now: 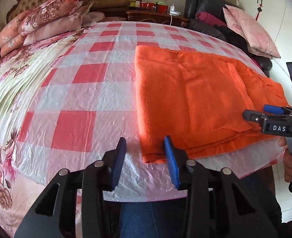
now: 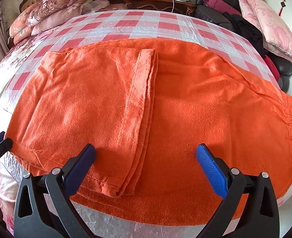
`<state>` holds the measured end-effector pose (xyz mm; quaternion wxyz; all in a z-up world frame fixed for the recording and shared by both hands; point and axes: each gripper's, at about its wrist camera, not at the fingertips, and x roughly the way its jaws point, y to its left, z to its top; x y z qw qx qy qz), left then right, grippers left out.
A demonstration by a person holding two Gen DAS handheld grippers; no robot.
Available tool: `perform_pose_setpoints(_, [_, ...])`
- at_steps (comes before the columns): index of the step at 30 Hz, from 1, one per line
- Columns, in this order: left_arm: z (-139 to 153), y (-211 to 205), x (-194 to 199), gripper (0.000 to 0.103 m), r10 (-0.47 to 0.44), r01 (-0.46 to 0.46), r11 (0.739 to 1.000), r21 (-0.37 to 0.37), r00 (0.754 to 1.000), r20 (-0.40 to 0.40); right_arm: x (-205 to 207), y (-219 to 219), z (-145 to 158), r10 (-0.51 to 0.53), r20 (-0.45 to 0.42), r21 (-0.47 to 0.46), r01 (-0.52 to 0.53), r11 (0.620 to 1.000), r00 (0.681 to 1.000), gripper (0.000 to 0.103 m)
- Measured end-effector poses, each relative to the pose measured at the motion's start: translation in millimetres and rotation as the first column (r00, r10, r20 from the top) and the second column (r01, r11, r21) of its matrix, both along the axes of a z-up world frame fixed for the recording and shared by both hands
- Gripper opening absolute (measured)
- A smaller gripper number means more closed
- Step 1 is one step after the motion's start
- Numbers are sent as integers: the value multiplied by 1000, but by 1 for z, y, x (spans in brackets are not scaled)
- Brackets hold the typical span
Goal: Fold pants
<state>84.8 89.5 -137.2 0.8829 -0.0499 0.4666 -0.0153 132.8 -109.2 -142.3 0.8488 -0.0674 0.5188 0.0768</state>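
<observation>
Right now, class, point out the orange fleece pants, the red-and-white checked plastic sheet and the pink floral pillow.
orange fleece pants (image 2: 185, 107), right wrist view, middle of the fabric
red-and-white checked plastic sheet (image 1: 74, 130), left wrist view, red square
pink floral pillow (image 2: 273, 27), right wrist view, its face

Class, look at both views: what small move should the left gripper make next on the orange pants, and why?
Probably close the left gripper on the near-left corner of the orange fleece pants: its jaws are apart astride that corner, and the right gripper hangs open over the near edge.

Floral pillows (image 1: 46, 19), a nightstand (image 1: 156, 15) and a pink cushion (image 1: 251, 33) ring the checked sheet (image 1: 82, 91).
</observation>
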Motion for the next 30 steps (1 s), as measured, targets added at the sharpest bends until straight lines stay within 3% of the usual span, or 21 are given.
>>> perform_pose_setpoints(4, [-1,0,0,25,-11,11,1000,-22,1000,2,1,1,1,-1,-5,-5,1,1000,1000,98])
perform_pose_setpoints(8, [0,1,1,24,-16,16,999,-31,1000,6,7,3,10,6,9,24,-6,1000,1000,98])
perform_pose_setpoints(9, [2,4,0,29,-8,9,999,-43,1000,8,9,4,14,8,22,42,-9,999,1000,98])
perform_pose_setpoints(10, [5,8,-1,40,14,-13,999,-50,1000,16,12,6,20,10,40,59,-12,998,999,98])
perform_pose_setpoints(14, [24,21,3,40,49,-44,998,-54,995,83,31,17,36,15,106,91,-24,996,994,98])
perform_pose_setpoints(20, [46,9,63,40,0,-3,1000,21,988,152,73,33,14,1,32,52,-3,999,999,98])
perform_pose_setpoints(26, [25,-23,141,40,-107,104,994,44,992,72,78,32,-3,-9,-5,45,9,999,1000,98])
perform_pose_setpoints(30, [-2,-22,175,40,-79,79,996,35,997,-1,77,32,-3,-4,-6,47,4,999,1000,98])
